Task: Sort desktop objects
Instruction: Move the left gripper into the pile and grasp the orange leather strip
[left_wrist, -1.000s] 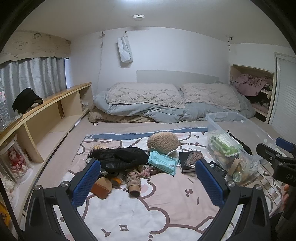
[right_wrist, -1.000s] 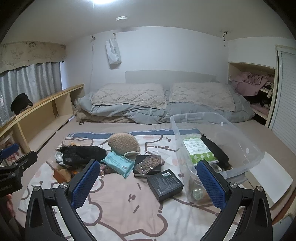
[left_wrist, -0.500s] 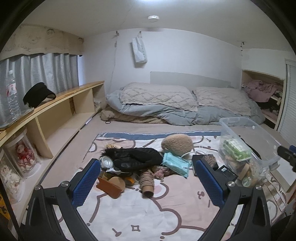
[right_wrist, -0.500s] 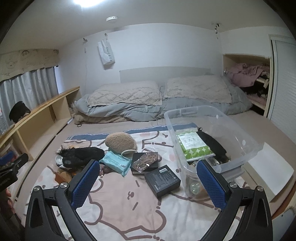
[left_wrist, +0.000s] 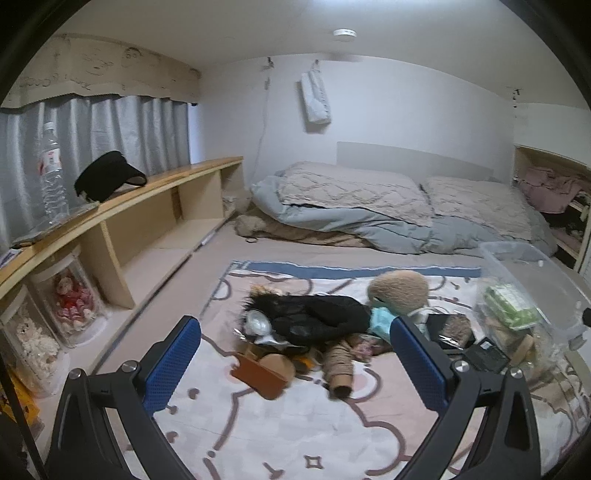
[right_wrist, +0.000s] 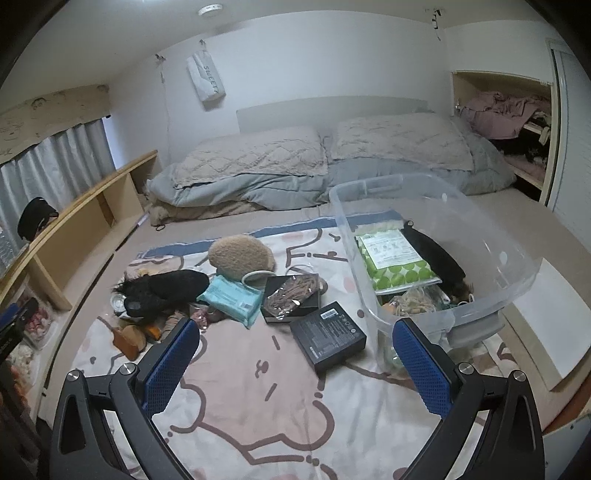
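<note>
Desktop objects (left_wrist: 314, 332) lie in a heap on the patterned blanket (left_wrist: 258, 424) in the left wrist view, beyond the wide, empty left tongs (left_wrist: 295, 365). Right wrist view: right tongs (right_wrist: 295, 365) wide and empty above a black box (right_wrist: 328, 336), beside the clear bin (right_wrist: 480, 236).

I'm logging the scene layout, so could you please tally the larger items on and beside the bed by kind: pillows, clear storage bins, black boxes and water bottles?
Pillows: 2
Clear storage bins: 1
Black boxes: 2
Water bottles: 1
Total: 6
</note>
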